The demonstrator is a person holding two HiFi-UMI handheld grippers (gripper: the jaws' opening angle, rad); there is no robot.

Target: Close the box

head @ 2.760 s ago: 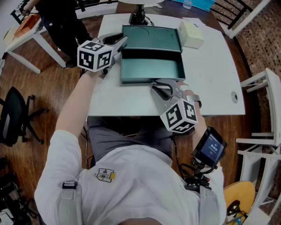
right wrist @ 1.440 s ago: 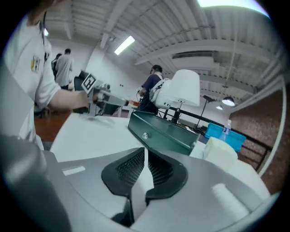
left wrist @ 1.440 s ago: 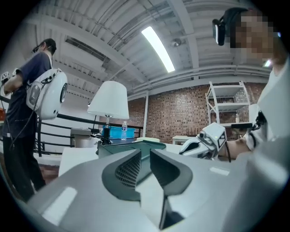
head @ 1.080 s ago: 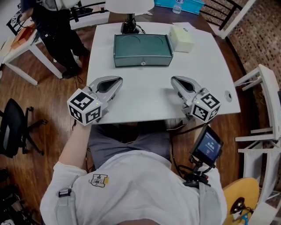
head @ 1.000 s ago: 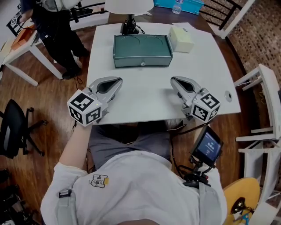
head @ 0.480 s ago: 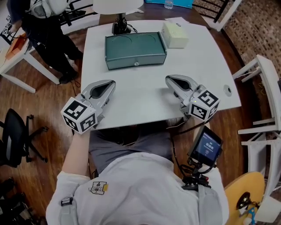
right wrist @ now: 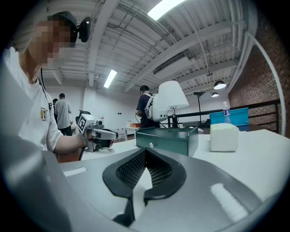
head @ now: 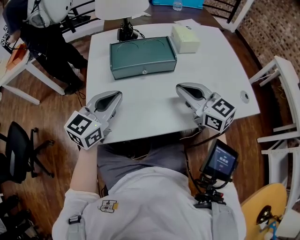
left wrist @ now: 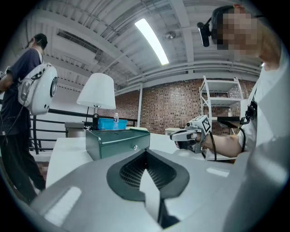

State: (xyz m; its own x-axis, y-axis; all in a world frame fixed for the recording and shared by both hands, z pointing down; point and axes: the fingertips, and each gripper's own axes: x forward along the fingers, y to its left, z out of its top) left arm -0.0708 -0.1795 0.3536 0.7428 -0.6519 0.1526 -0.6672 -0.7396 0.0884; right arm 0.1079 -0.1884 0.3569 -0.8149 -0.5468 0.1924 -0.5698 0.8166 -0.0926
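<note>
On the white tabletop (head: 154, 105) a lamp (head: 123, 8) stands at the far edge with a pale block (head: 185, 38) to its right, while a person (head: 47, 33) stands off the far left corner, a black office chair (head: 16, 150) sits on the wood floor (head: 44, 117) at left, and a white chair (head: 284, 70) stands at right.

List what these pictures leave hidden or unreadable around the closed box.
- Box, back side: hidden behind its own body in every view.
- Knob on its front: too small to tell if latched.
- Lamp: shade cut off by head view's top edge.
- Blue tray: mostly cut off there too.
</note>
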